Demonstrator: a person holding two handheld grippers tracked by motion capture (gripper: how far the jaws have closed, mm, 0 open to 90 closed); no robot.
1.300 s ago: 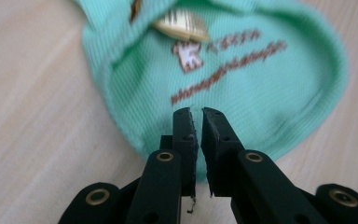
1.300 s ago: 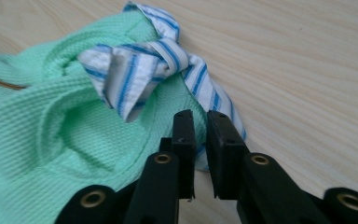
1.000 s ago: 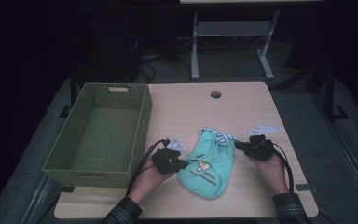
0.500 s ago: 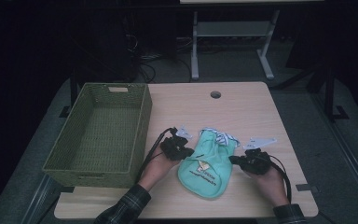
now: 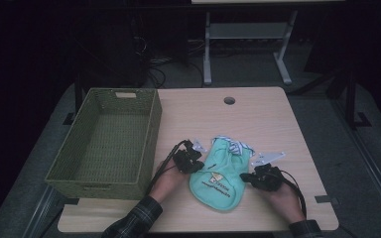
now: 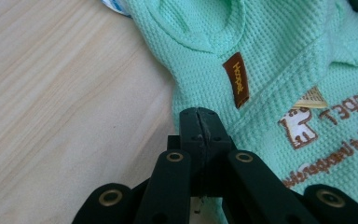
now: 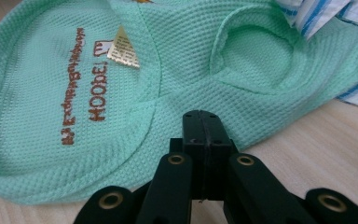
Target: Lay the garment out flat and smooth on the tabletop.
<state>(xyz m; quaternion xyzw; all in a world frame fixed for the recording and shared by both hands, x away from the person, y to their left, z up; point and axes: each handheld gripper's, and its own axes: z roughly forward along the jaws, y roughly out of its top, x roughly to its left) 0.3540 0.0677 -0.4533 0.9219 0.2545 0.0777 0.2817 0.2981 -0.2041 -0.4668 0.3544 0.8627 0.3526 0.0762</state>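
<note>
A small mint-green waffle-knit garment (image 5: 218, 181) with brown lettering and a blue-striped white collar lies flat on the wooden table (image 5: 258, 119). My left gripper (image 5: 200, 165) rests at its left edge. In the left gripper view the jaws of that gripper (image 6: 199, 112) are shut, their tips over the garment's (image 6: 279, 56) side seam just below a brown label (image 6: 237, 85). My right gripper (image 5: 246, 177) sits at the garment's right edge. Its jaws (image 7: 201, 115) are shut too, tips lying on the hem of the garment (image 7: 121, 93). No fabric shows between either pair of jaws.
An empty green woven basket (image 5: 151, 129) stands on the table's left side, close to my left hand. A round cable hole (image 5: 229, 100) sits near the far edge. Bare tabletop stretches beyond the garment. A metal frame (image 5: 208, 54) stands on the floor behind.
Both grippers have closed in on the garment: the right one came down and left to its right edge, the left one shifted up and right to its left edge.
</note>
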